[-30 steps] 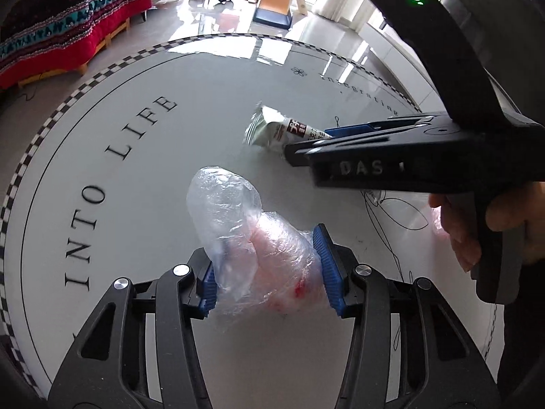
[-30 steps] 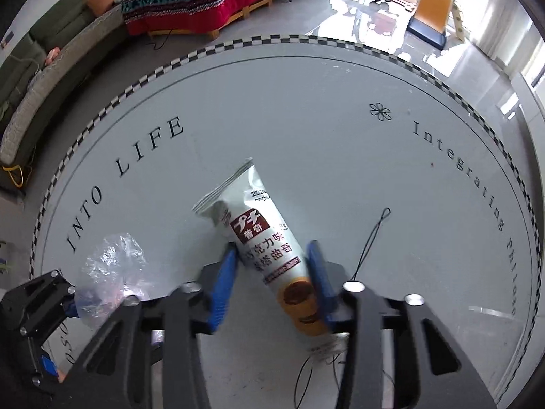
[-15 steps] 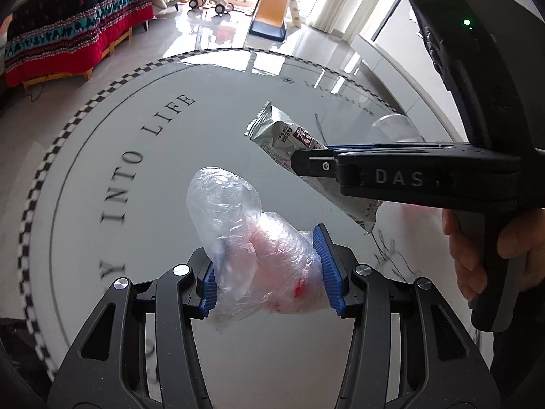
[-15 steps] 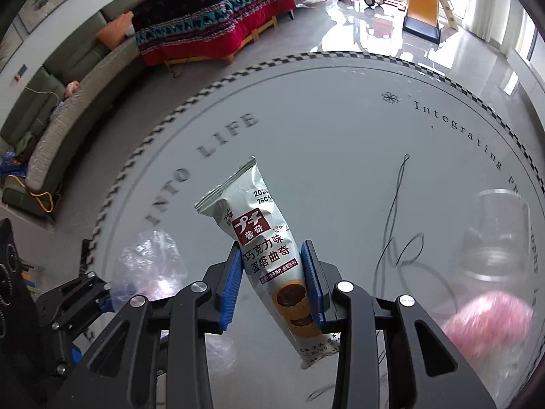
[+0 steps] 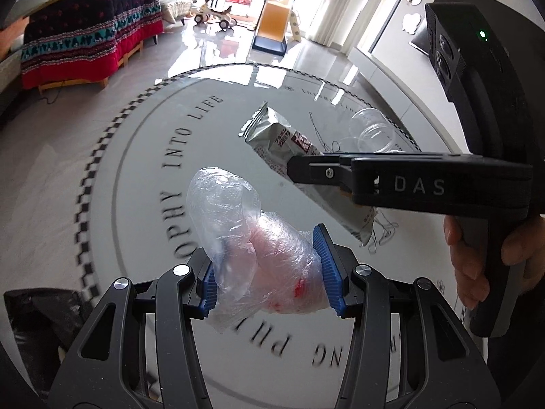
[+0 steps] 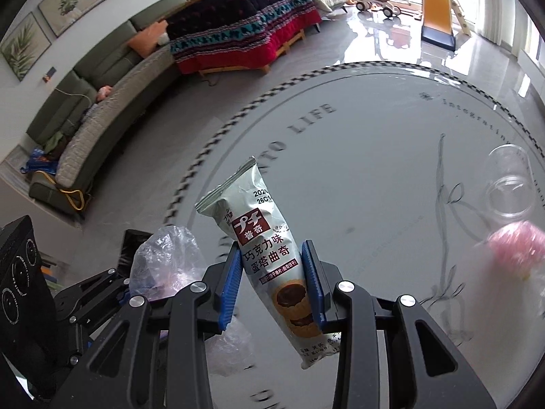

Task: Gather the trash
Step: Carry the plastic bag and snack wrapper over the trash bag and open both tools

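Both hands loaded, trash lifted off the counter.

The left hand-held gripper pinches a crumpled plastic bag; the right hand-held gripper clamps a biscuit wrapper, both held above the glossy round counter, probably for carrying off. A clear cup lies at far right; sofa beyond.

I see a round white table with black lettering, a bed under red patterned blanket at 11 o'clock, a green sofa at 9 o'clock, a yellow slide at 1 o'clock.
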Action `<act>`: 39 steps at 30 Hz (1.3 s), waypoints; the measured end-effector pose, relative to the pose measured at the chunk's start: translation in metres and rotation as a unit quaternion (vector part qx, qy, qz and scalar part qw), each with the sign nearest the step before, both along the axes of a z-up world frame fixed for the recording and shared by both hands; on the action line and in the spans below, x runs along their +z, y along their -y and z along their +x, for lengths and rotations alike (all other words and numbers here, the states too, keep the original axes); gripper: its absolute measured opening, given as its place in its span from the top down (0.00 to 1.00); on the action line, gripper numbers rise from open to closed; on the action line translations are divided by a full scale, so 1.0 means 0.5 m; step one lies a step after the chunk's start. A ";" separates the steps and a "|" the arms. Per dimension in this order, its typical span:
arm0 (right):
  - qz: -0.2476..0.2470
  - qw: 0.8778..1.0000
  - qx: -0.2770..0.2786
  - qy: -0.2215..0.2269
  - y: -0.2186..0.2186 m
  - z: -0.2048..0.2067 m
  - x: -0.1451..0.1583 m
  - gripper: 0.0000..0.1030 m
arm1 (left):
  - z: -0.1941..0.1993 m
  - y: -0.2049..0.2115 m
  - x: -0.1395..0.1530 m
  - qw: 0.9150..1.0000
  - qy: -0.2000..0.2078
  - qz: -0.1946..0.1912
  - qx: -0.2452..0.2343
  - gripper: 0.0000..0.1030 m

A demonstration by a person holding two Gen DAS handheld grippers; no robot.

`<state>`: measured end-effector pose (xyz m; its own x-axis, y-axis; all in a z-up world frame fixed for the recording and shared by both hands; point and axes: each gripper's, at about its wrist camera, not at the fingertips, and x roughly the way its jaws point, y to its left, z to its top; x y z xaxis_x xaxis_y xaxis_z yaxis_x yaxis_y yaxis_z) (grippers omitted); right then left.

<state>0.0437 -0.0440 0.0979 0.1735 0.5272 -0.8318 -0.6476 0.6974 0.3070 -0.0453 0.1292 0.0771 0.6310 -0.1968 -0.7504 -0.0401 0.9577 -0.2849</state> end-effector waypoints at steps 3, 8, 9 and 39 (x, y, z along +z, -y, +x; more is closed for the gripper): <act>0.014 1.000 0.010 0.000 -0.013 -0.048 0.012 0.64 | -0.044 -0.019 0.010 1.000 0.007 0.002 0.006 0.53; 0.036 0.999 0.029 -0.008 -0.037 -0.123 0.018 0.64 | -0.111 -0.042 0.019 1.000 0.014 0.014 0.019 0.53; 0.041 0.999 0.034 -0.010 -0.045 -0.141 0.019 0.64 | -0.121 -0.044 0.019 1.000 0.014 0.016 0.020 0.53; 0.031 0.971 0.236 -0.001 -0.509 -0.550 -0.011 0.31 | -0.589 -0.393 -0.061 0.926 -0.054 0.058 0.368 0.06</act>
